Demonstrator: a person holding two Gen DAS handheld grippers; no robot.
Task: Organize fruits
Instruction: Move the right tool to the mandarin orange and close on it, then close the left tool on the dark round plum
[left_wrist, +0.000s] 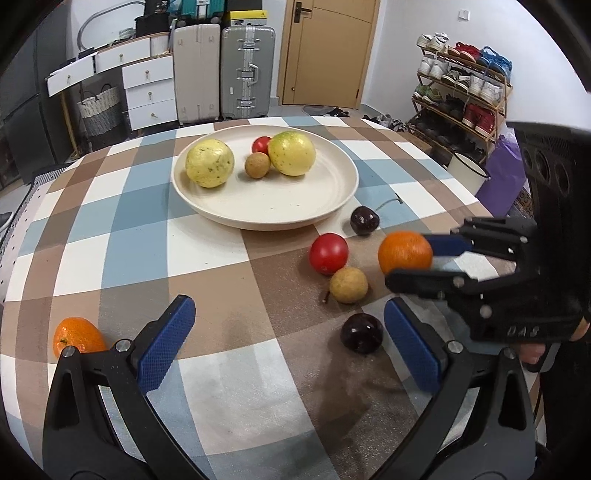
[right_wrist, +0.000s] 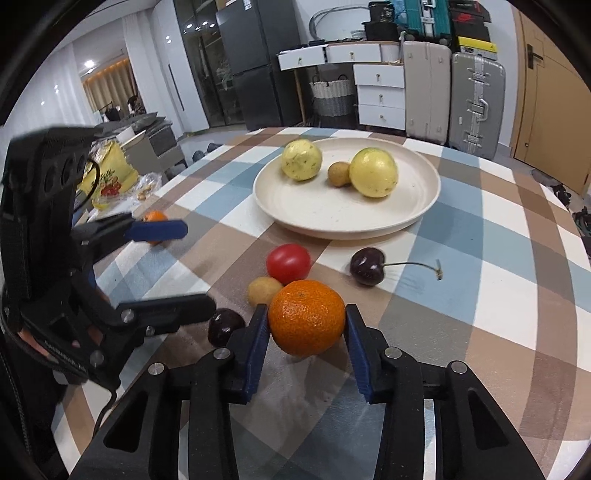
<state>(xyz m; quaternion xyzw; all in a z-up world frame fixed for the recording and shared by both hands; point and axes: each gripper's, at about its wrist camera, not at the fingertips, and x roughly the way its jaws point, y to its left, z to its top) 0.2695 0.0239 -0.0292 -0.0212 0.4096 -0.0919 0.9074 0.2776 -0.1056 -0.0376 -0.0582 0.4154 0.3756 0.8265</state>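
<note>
My right gripper (right_wrist: 306, 314) is shut on an orange (right_wrist: 306, 317) that sits low over the checked tablecloth; both blue pads press its sides. The orange (left_wrist: 404, 253) also shows in the left wrist view, between the fingers of the right gripper (left_wrist: 410, 260). My left gripper (left_wrist: 288, 310) stands open over bare cloth, with a dark cherry (left_wrist: 361, 333) just inside its right finger. A red tomato (left_wrist: 328, 253), a tan longan (left_wrist: 348, 285) and a stemmed cherry (left_wrist: 364, 220) lie close by. A second orange (left_wrist: 77, 336) lies at the left. The cream plate (left_wrist: 332, 206) holds two yellow-green fruits, a longan and a tomato.
The table's right edge drops off near a white bucket (left_wrist: 467, 168) and a shoe rack (left_wrist: 461, 88). Suitcases (left_wrist: 247, 70), white drawers (left_wrist: 147, 92) and a door stand beyond the far edge. A person's hand holds each gripper.
</note>
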